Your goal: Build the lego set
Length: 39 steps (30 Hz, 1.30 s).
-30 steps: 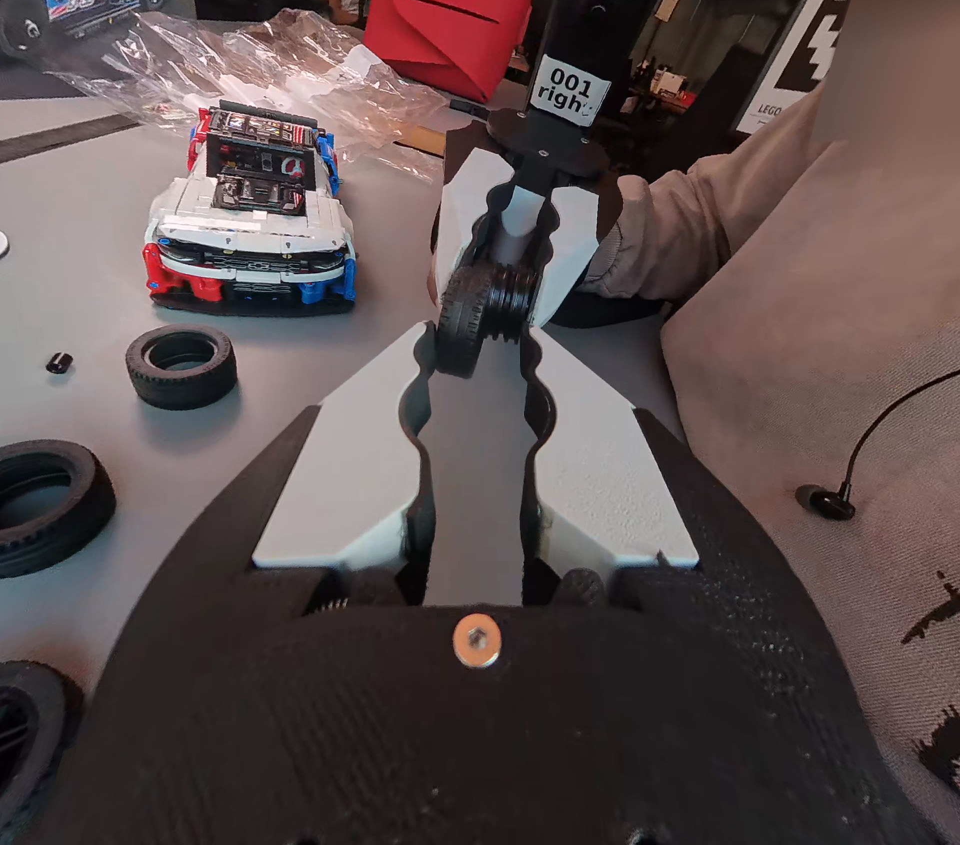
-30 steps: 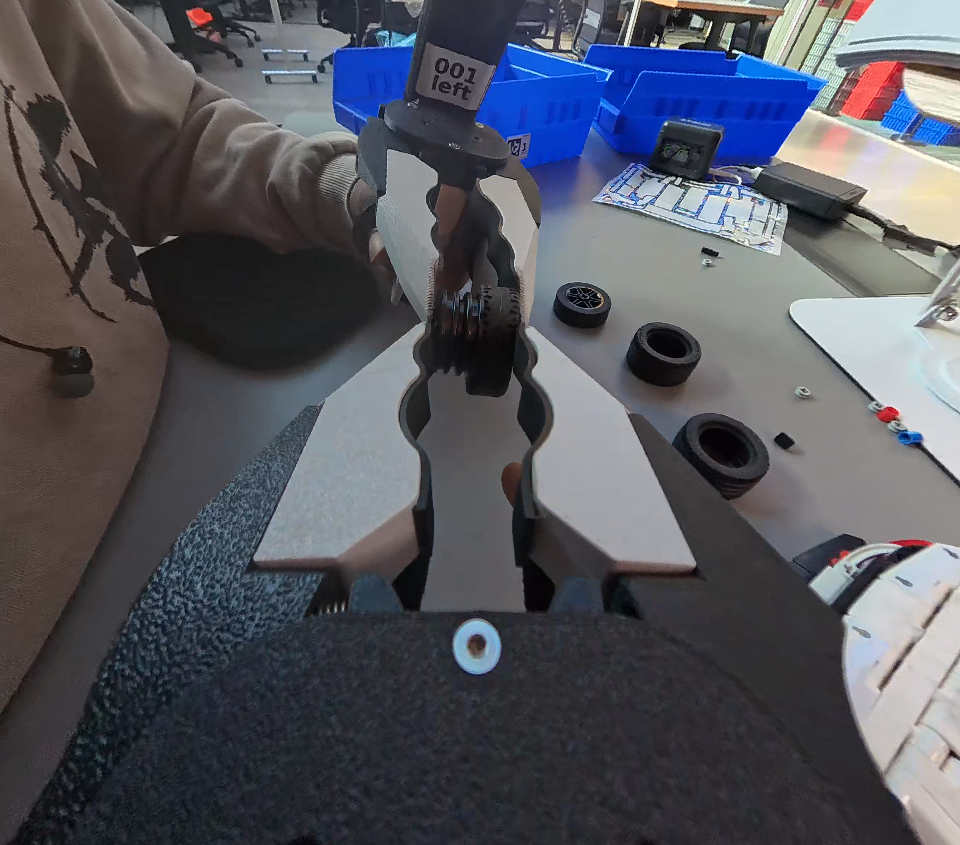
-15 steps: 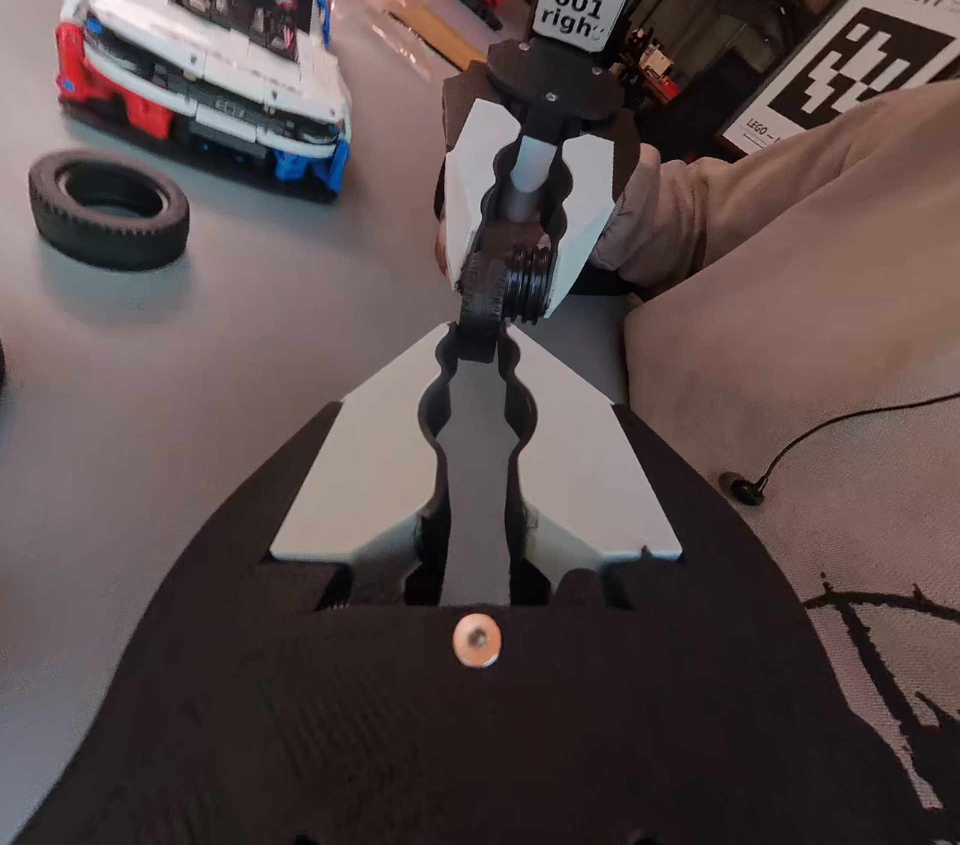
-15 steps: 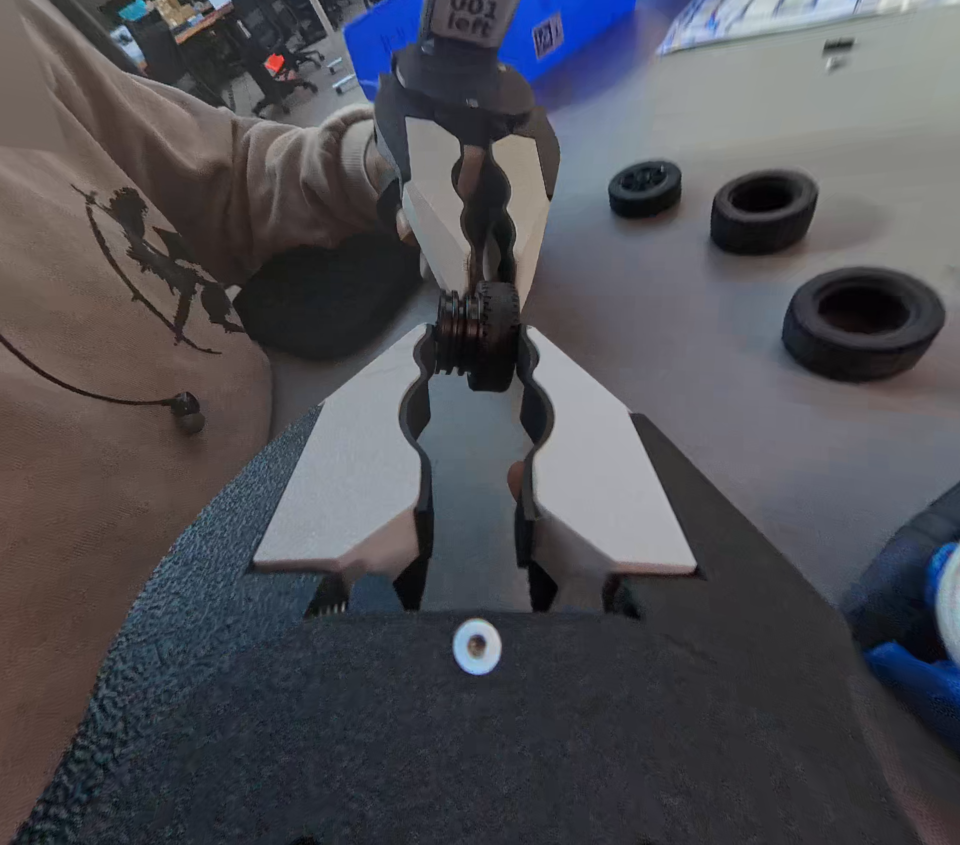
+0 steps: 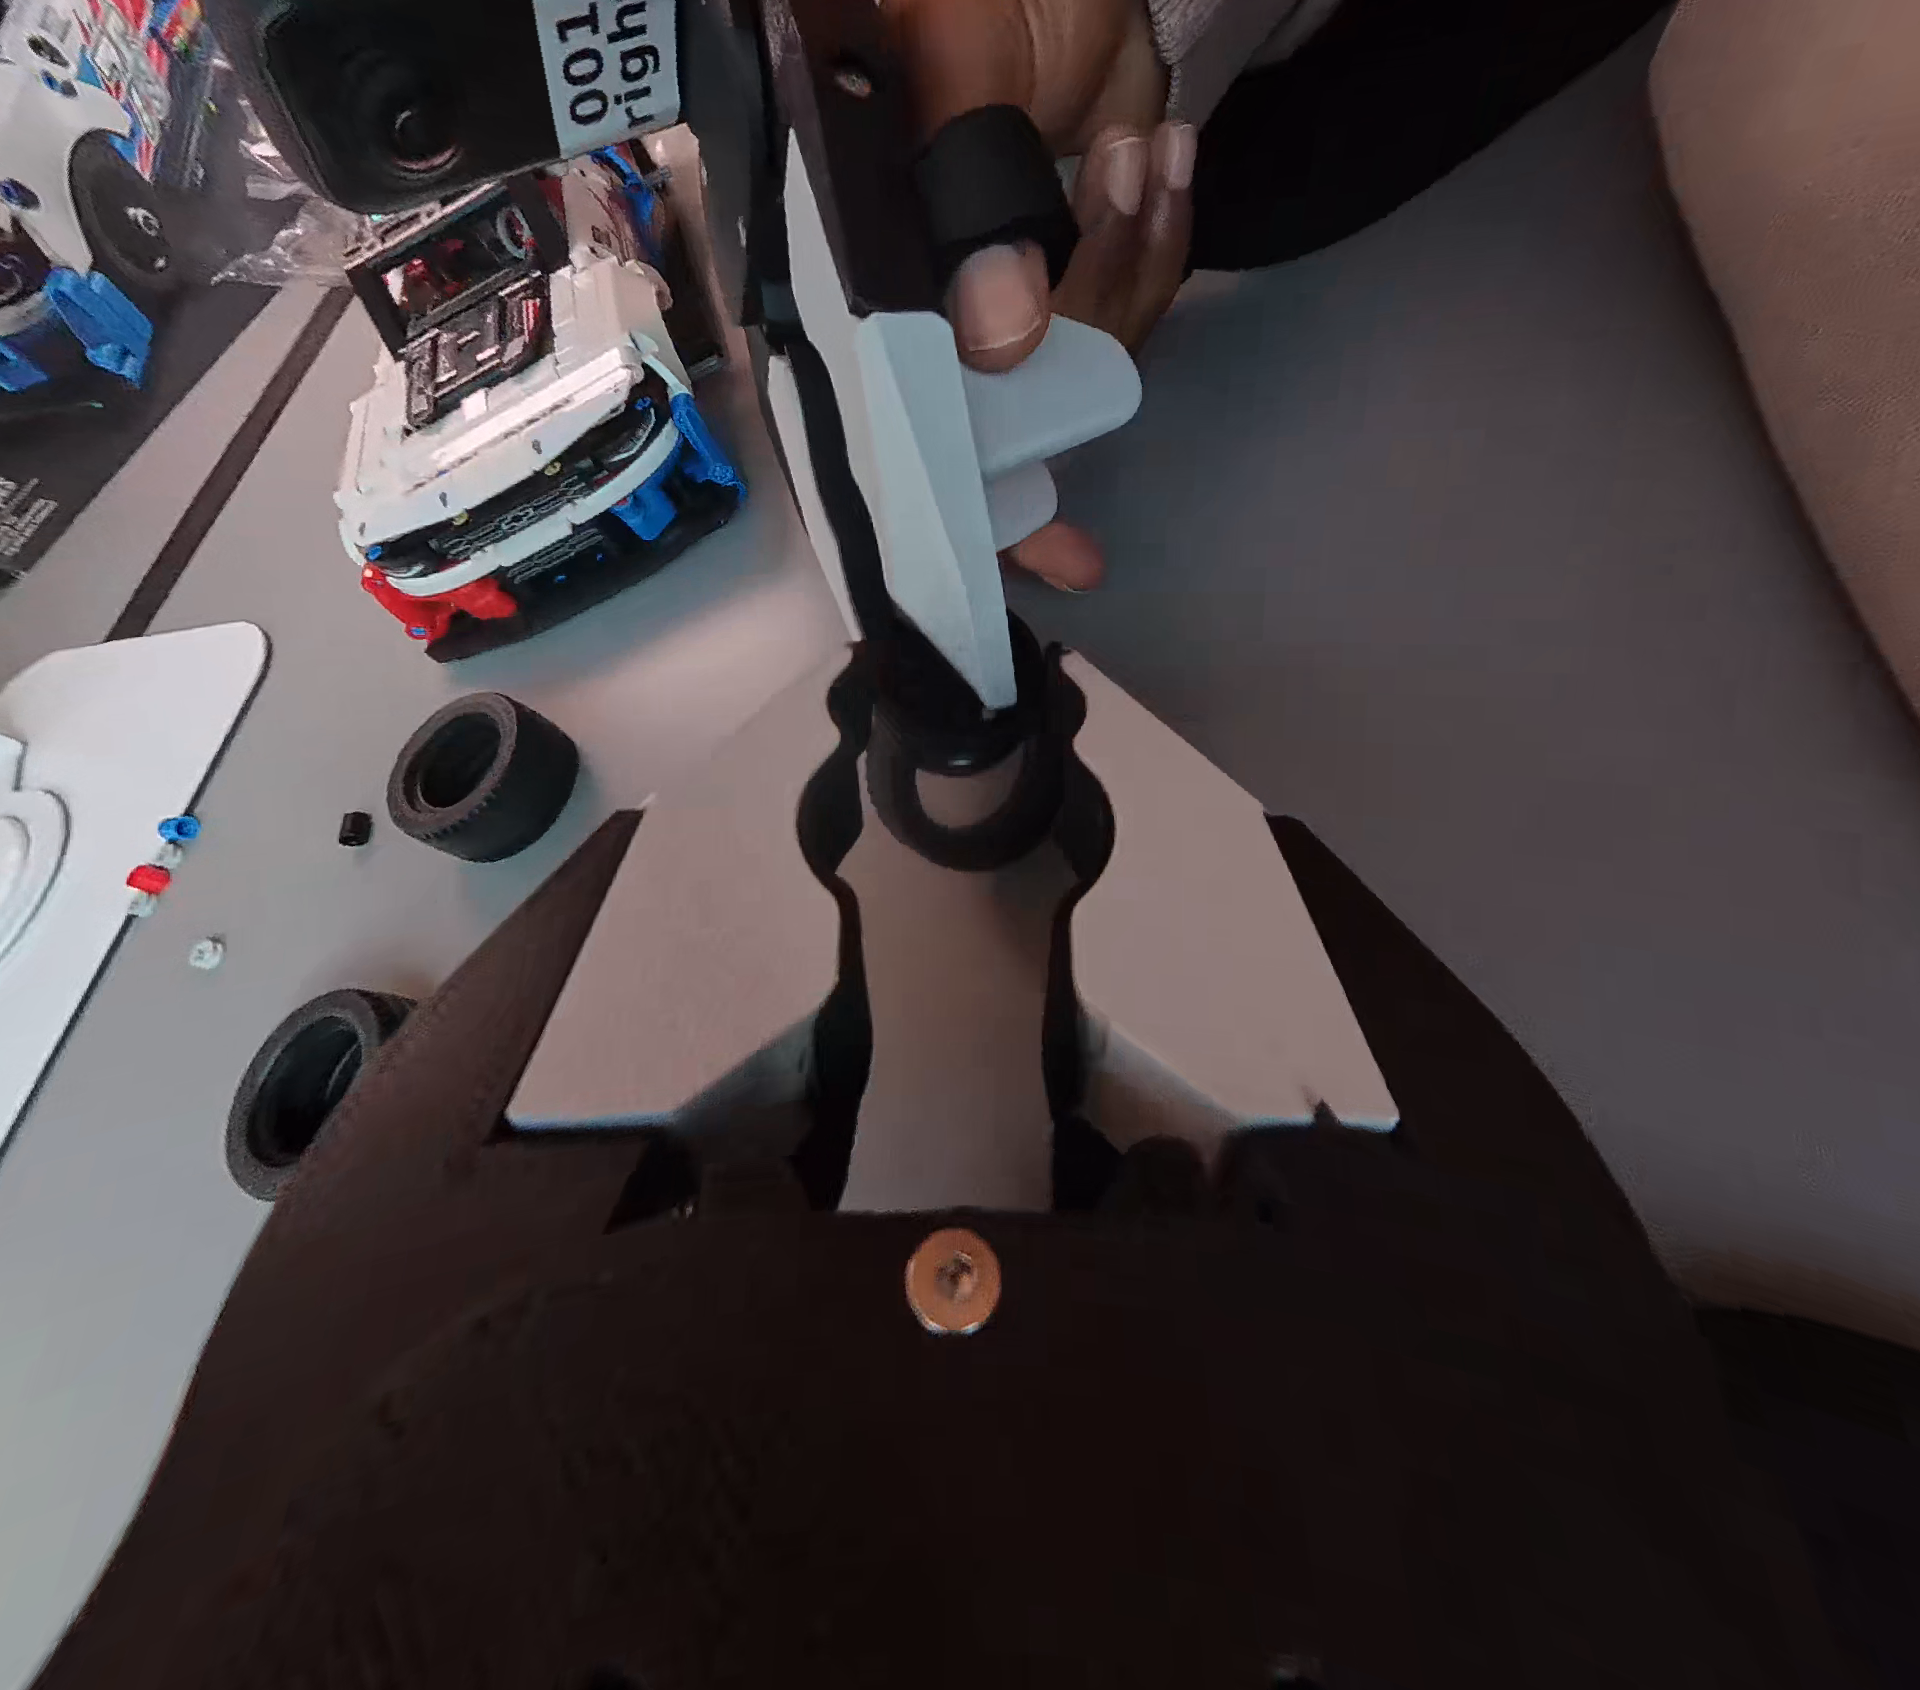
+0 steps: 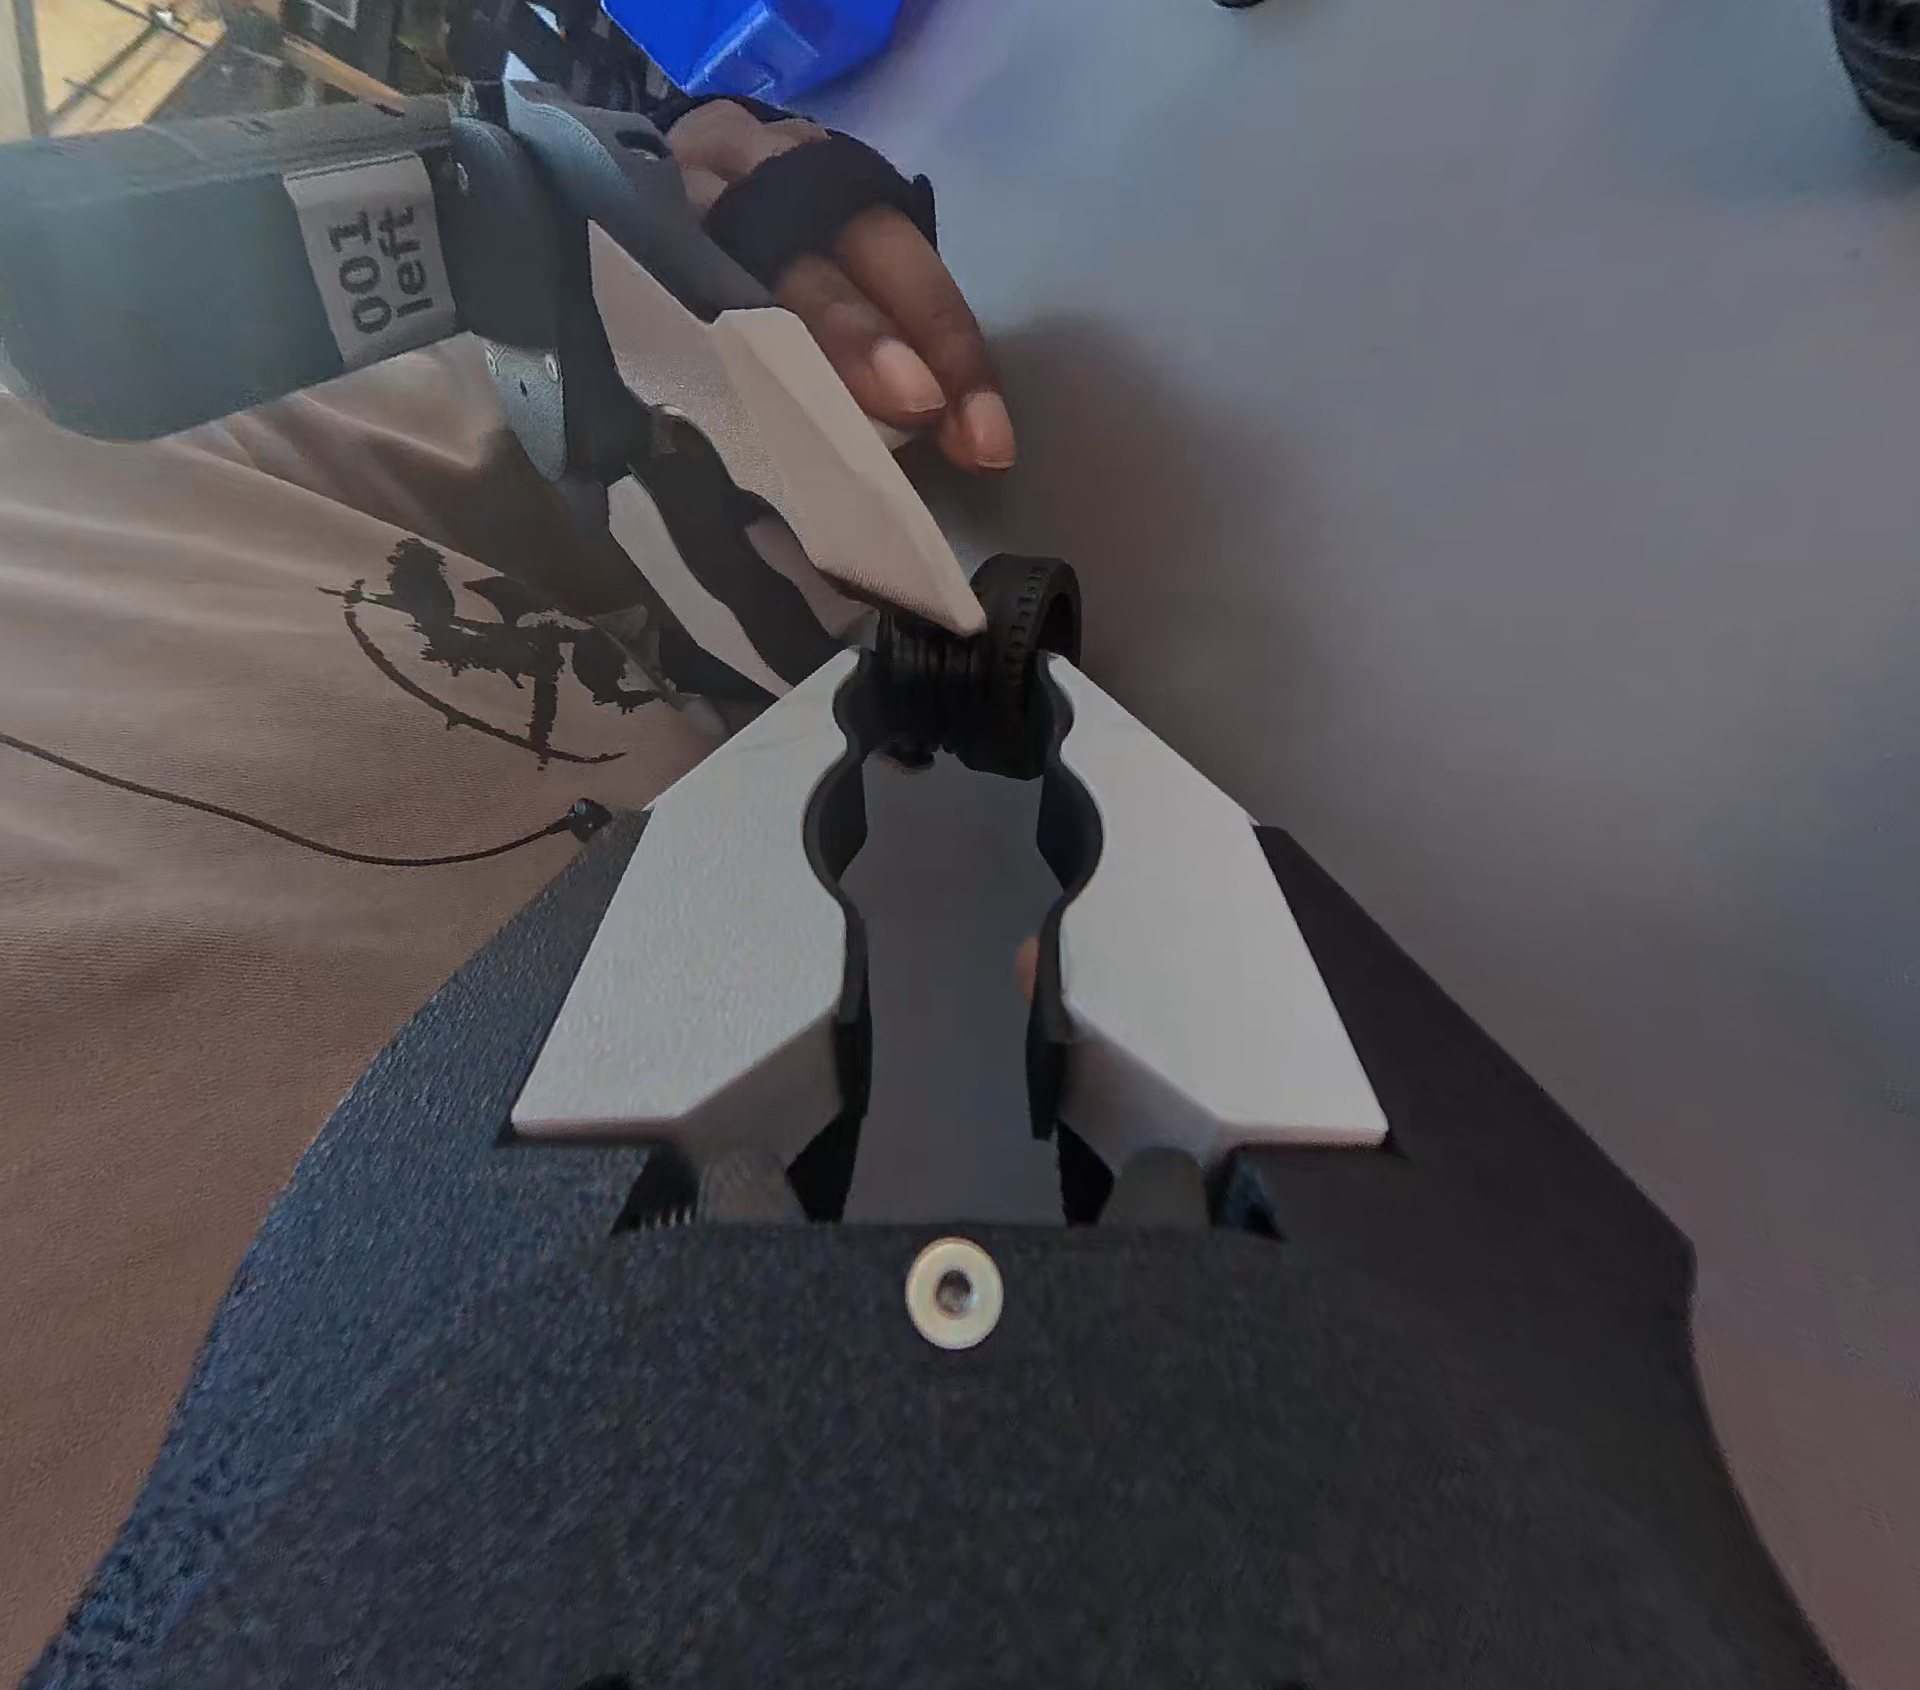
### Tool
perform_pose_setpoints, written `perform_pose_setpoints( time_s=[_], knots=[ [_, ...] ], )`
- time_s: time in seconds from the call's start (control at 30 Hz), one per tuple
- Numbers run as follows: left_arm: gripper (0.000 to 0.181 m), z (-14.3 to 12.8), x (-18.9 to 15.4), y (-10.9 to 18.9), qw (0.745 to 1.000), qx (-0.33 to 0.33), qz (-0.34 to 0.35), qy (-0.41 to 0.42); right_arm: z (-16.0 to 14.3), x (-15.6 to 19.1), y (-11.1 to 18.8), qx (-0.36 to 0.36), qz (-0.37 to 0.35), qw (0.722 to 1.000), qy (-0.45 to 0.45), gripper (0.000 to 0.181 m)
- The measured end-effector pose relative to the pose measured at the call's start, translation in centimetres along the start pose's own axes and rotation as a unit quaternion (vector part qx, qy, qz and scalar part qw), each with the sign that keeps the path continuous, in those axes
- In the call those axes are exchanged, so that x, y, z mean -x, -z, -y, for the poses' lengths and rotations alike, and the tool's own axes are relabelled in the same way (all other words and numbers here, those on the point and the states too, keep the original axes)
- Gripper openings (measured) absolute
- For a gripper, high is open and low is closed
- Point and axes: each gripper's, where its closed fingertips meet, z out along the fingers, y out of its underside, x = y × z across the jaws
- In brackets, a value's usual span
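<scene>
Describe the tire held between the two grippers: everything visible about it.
The tire is small, black and rubbery-looking, with a ribbed tread. It is a hollow ring; the left wrist view looks through its opening. It sits partly over a black ribbed rim, not fully seated. The left gripper pinches the tire and the right gripper the rim. Both parts are held above the table.
</scene>
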Motion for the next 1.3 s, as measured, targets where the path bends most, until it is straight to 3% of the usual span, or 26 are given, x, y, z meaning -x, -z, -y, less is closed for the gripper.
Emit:
perform_pose_setpoints(
  time_s=[0.1, 0.23, 0.6, 0.93, 1.07, 1.3],
  knots=[
    [0.031, -0.3, 0.3, 0.0, 1.0, 0.005, 0.0, 0.005, 0.3, -0.5, 0.2, 0.001, -0.025, 0.999, 0.02, 0.03],
    [0.031, -0.4, 0.6, 0.3, 0.998, -0.014, -0.014, 0.053, 0.4, -1.5, 1.7, 0.017, -0.081, 0.994, 0.074, 0.051],
    [0.031, -1.4, 1.2, -0.7, 0.991, 0.018, -0.054, 0.124, -0.5, -2.3, 2.6, 0.064, -0.17, 0.964, 0.193, 0.046],
    [0.031, -2.3, 0.8, -1.5, 0.982, 0.058, -0.09, 0.155, 0.4, -1.8, 2.5, 0.052, -0.184, 0.955, 0.226, 0.029],
    [0.042, -2.6, 0.7, -1.0, 0.982, 0.063, -0.092, 0.153, 1.2, -1.1, 2.3, 0.059, -0.185, 0.949, 0.247, 0.025],
    [0.056, -3.7, 0.5, -1.0, 0.982, 0.093, -0.092, 0.135, 0.9, -1.4, 1.2, 0.157, -0.234, 0.896, 0.344, 0.037]
  ],
)
